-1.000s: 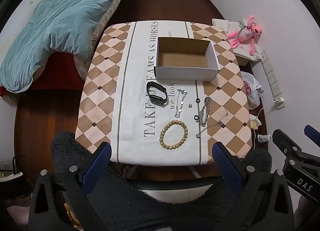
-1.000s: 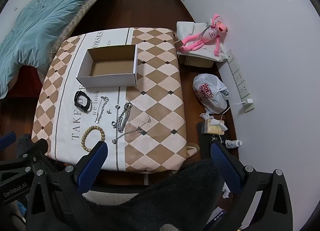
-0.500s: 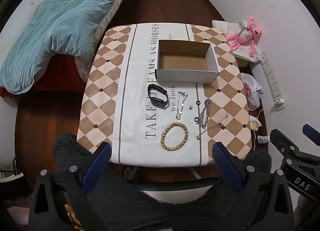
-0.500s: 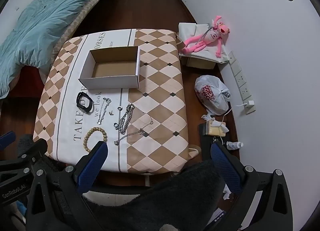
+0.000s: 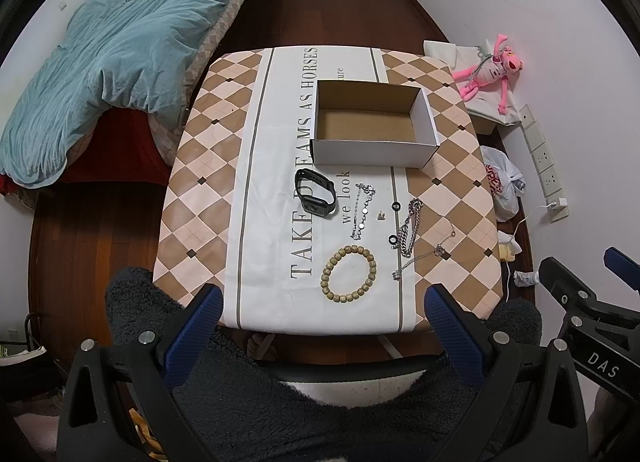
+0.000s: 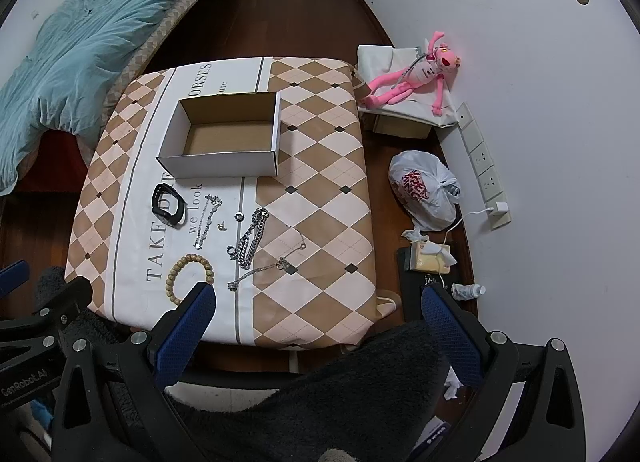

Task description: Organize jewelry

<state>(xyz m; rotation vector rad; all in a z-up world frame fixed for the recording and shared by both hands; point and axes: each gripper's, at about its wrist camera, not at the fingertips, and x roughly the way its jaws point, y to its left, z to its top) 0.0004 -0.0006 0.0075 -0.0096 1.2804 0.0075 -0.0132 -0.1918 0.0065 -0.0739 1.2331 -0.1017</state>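
Note:
An empty white cardboard box [image 5: 374, 124] [image 6: 224, 140] stands on the checkered table [image 5: 200, 190] [image 6: 320, 198]. In front of it lie a black watch [image 5: 316, 198] [image 6: 168, 206], a thin silver bracelet [image 5: 362, 210] [image 6: 206, 220], a wooden bead bracelet [image 5: 349, 274] [image 6: 188, 274], a chunky silver chain [image 5: 410, 228] [image 6: 252, 238], a fine necklace [image 5: 426, 256] [image 6: 272, 266] and small rings [image 5: 396, 206]. My left gripper [image 5: 320, 310] is open and empty, held above the table's near edge. My right gripper [image 6: 316, 310] is open and empty, near the table's front right.
A bed with a blue duvet [image 5: 108, 74] lies to the left. On the floor to the right are a pink plush toy [image 6: 416, 74] on a box, a white plastic bag [image 6: 424, 190] and a power strip [image 6: 484, 170]. My dark fleece sleeves fill the foreground.
Both grippers have drawn back and up slightly, so the table looks a little smaller and farther. Nothing on the table has moved.

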